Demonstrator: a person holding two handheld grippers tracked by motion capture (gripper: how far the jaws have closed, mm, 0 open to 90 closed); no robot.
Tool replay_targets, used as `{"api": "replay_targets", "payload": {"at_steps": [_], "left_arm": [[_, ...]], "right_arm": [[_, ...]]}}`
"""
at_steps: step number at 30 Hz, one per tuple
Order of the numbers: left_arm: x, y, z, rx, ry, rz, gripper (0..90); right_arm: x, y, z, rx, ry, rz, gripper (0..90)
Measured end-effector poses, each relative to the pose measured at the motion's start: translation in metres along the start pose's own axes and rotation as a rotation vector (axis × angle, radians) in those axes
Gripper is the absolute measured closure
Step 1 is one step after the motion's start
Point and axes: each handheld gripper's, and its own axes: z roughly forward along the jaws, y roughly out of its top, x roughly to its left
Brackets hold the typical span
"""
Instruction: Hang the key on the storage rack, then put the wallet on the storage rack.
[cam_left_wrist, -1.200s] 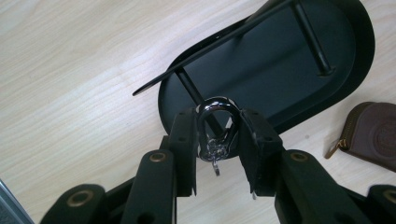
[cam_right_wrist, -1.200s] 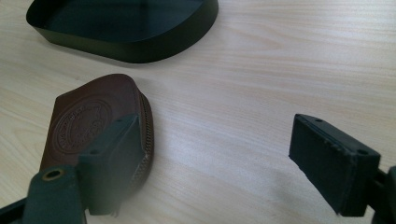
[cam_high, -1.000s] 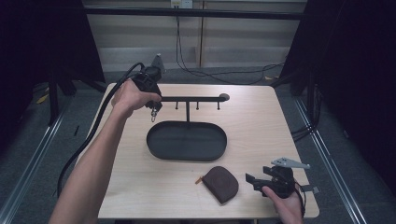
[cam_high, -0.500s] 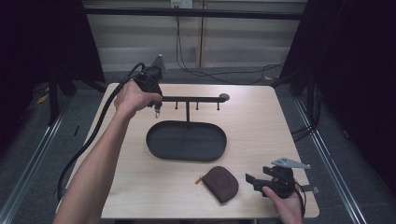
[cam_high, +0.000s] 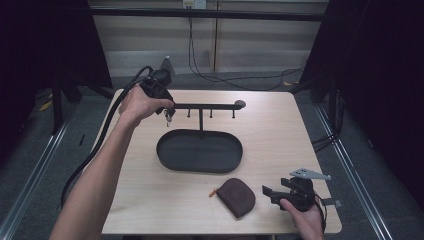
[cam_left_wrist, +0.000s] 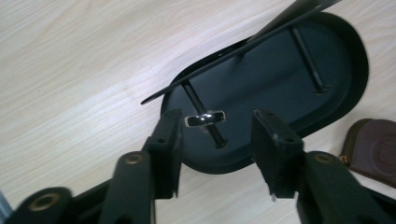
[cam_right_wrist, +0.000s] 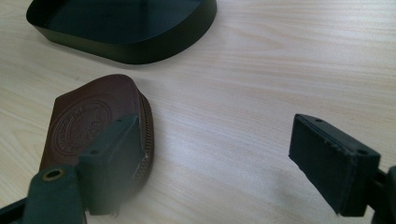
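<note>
A: Far left?
B: The left gripper (cam_left_wrist: 212, 128), jaws spread, hangs over the stand's end peg (cam_left_wrist: 204, 115), where a silver ring (cam_left_wrist: 205, 118) sits.
A: And right?
B: The brown pouch (cam_high: 237, 196), then the right gripper (cam_right_wrist: 219, 163), jaws wide, holding nothing.

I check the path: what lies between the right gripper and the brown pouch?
Bare wooden table in the high view; right gripper beside brown pouch.

Square light-wood table (cam_high: 150, 210) on a grey carpeted floor (cam_high: 30, 190). Far pale panelled wall (cam_high: 260, 45) with trailing black cables (cam_high: 235, 82); dark curtains (cam_high: 380, 60) hang left and right; metal floor rails (cam_high: 350, 165) flank the table.
</note>
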Motion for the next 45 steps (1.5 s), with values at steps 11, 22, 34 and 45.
{"api": "replay_targets", "payload": {"at_steps": [11, 22, 34, 45], "left_arm": [[0.013, -0.027, -0.011, -0.058, -0.031, -0.007, 42.8], [0.029, -0.055, -0.007, -0.118, -0.046, -0.045, 33.2], [0.042, -0.095, 0.0, -0.211, -0.066, -0.06, 20.9], [0.048, -0.159, 0.018, -0.31, -0.162, 0.038, 16.3]], "right_arm": [[0.0, 0.0, -0.001, -0.003, -0.005, -0.003, 16.8], [-0.001, 0.0, 0.0, -0.003, -0.009, 0.001, 16.8], [-0.002, 0.0, 0.001, 0.005, -0.009, 0.017, 18.8], [-0.002, 0.0, -0.002, -0.019, 0.015, 0.007, 14.8]]}}
